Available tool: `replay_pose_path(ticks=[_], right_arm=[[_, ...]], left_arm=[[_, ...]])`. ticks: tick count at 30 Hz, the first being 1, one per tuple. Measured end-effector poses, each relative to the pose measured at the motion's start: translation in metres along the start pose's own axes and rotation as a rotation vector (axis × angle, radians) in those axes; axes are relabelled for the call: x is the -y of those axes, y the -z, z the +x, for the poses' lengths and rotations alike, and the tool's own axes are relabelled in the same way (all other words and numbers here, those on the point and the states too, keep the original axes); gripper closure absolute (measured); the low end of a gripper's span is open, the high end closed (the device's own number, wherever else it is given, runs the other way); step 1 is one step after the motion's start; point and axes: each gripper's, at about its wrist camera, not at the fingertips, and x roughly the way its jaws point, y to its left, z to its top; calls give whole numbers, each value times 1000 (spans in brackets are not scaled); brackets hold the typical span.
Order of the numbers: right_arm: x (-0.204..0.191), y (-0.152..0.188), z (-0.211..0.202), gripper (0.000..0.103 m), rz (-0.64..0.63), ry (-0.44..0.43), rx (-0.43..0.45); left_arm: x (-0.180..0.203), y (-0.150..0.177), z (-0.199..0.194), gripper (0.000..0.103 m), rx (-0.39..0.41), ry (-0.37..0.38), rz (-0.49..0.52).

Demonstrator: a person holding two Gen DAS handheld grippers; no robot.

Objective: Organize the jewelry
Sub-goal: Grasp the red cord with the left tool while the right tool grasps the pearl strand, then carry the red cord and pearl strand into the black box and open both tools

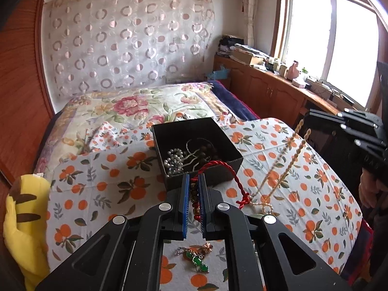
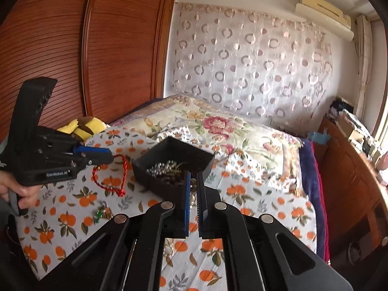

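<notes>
- Your left gripper (image 1: 193, 181) is clamped tight on a dark beaded strand with a red cord (image 1: 219, 169); the cord loops off to the right above the orange-print cloth (image 1: 97, 181).
- Your right gripper (image 2: 193, 181) is pinched on a pale gold bead necklace (image 1: 286, 157), which trails down to the cloth.
- The black box (image 1: 194, 131) sits just ahead, pearls (image 1: 173, 161) inside.
- A green pendant (image 1: 198, 263) lies on the cloth below your left fingers.

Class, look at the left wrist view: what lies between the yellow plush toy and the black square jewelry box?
Only bare orange-print cloth lies between the yellow plush toy and the black square jewelry box; no jewelry rests there.
</notes>
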Motion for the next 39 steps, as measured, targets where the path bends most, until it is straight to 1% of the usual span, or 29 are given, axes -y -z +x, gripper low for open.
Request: replay_pose_path(ticks=[11, 16, 23, 27, 34, 39], right_arm=[[9, -43, -14, 98, -27, 23, 61], [16, -69, -17, 98, -32, 30, 100], [21, -102, -14, 98, -62, 37, 134], [26, -117, -6, 98, -64, 24, 148], [32, -132, 10, 98, -65, -7, 163], [33, -130, 29, 98, -65, -38, 145]], left_arm=[[-5, -13, -6, 97, 27, -23, -3], [-11, -20, -4, 97, 34, -34, -8], [-20, -30, 4, 97, 42, -48, -27], [-23, -34, 10, 97, 44, -69, -22], [-26, -39, 17, 97, 47, -78, -22], [-29, -43, 28, 97, 42, -78, -26]])
